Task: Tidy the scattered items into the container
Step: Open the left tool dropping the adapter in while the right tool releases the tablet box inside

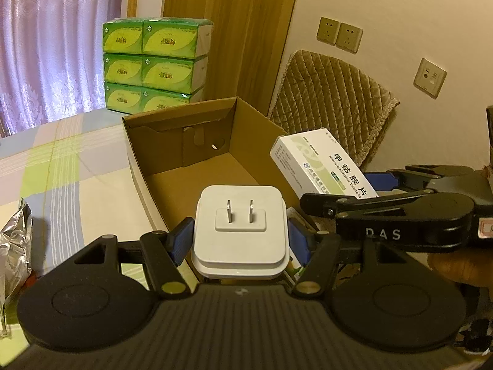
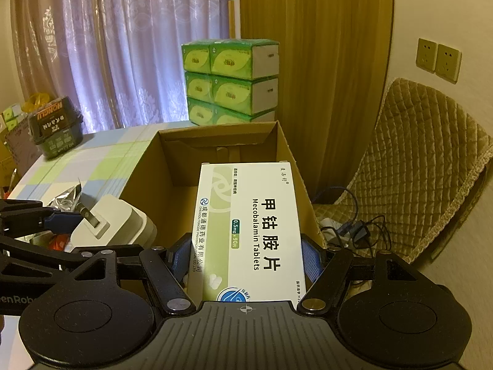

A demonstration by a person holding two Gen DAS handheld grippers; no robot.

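Left claw (image 1: 240,240) clamps white plug (image 1: 240,231), right claw (image 2: 246,262) grips pill box (image 2: 249,231) — both held near the cardboard box (image 1: 185,117), likely for dropping in.

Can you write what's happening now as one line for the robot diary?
left gripper: holding white plug adapter | right gripper: holding medicine box | cardboard box: open, ahead

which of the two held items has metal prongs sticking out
The white plug adapter in the left gripper; its two prongs face the camera. The right gripper holds a flat tablet box.
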